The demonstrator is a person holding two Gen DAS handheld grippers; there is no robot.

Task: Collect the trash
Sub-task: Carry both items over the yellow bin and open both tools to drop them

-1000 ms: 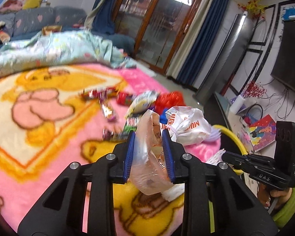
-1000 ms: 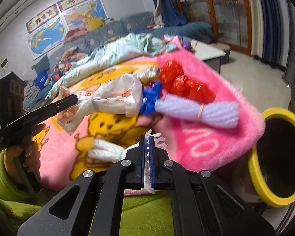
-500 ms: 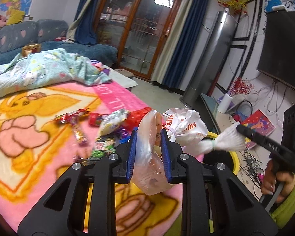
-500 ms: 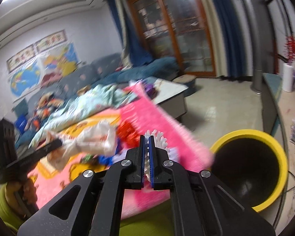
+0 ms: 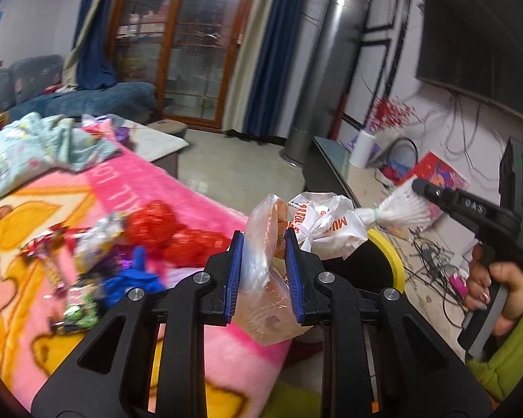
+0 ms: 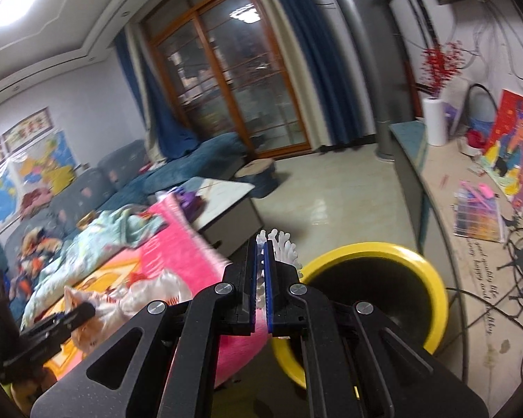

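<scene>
My left gripper (image 5: 263, 240) is shut on a clear plastic bag (image 5: 266, 299) with a white printed bag (image 5: 326, 224) bunched behind it, held over the pink blanket's edge. My right gripper (image 6: 260, 247) is shut on a white fringed foam wrap (image 6: 282, 247), held just left of and above the yellow-rimmed black trash bin (image 6: 436, 285). In the left wrist view the right gripper (image 5: 420, 188) holds that wrap (image 5: 401, 209) above the bin's rim (image 5: 388, 247). Snack wrappers (image 5: 87, 244), red mesh bags (image 5: 164, 230) and a blue bag (image 5: 129, 282) lie on the blanket.
The pink cartoon blanket (image 5: 129, 188) covers a bed or table on the left. A low TV bench (image 6: 470, 244) with books and cables runs along the right. A low white table (image 6: 223, 202) and tiled floor (image 6: 331, 202) lie ahead. A sofa (image 6: 122, 181) stands at the far left.
Both grippers have swung right, away from the blanket toward the yellow bin. The right gripper lifted the foam wrap off the blanket and now holds it beside the bin's opening.
</scene>
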